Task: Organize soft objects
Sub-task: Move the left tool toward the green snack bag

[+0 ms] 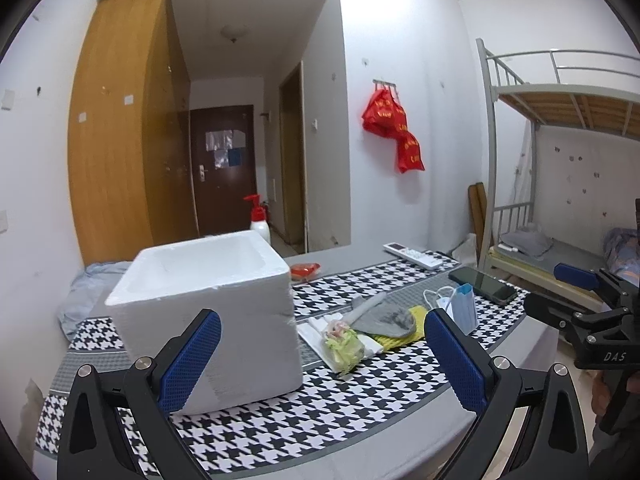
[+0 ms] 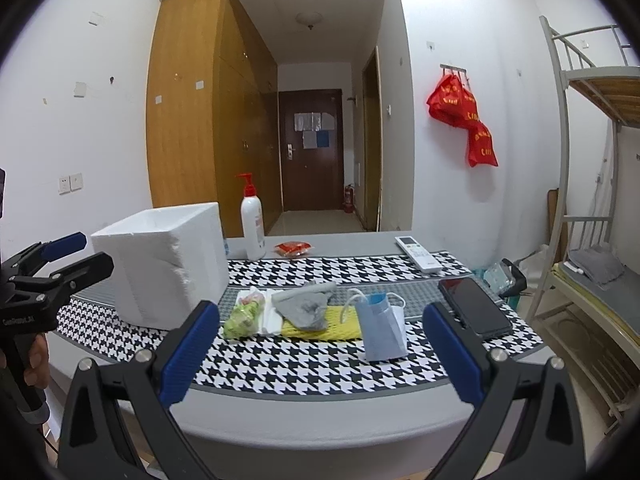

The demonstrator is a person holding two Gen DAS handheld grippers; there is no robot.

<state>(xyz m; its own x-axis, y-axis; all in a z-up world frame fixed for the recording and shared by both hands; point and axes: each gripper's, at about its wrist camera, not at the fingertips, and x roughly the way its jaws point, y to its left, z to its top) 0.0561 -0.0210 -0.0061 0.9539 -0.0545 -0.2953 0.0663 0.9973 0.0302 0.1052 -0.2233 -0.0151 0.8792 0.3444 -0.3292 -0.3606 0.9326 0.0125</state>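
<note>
Lying crumpled on houndstooth cloth (image 2: pixel 320 368), grey sock (image 2: pixel 304 310), blue mask (image 2: pixel 380 332), both hand-held grippers spread.

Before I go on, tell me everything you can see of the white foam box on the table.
The white foam box looks like thick-walled expanded polystyrene, roughly cubic, open on top with no lid in view. From the left wrist view its inside looks empty, though the floor is not visible. One vertical corner is chipped and rough. It stands upright on the houndstooth cloth, left of the row of soft items; whether the nearest, a green mesh bundle, touches it is unclear. Neither gripper touches it.
</note>
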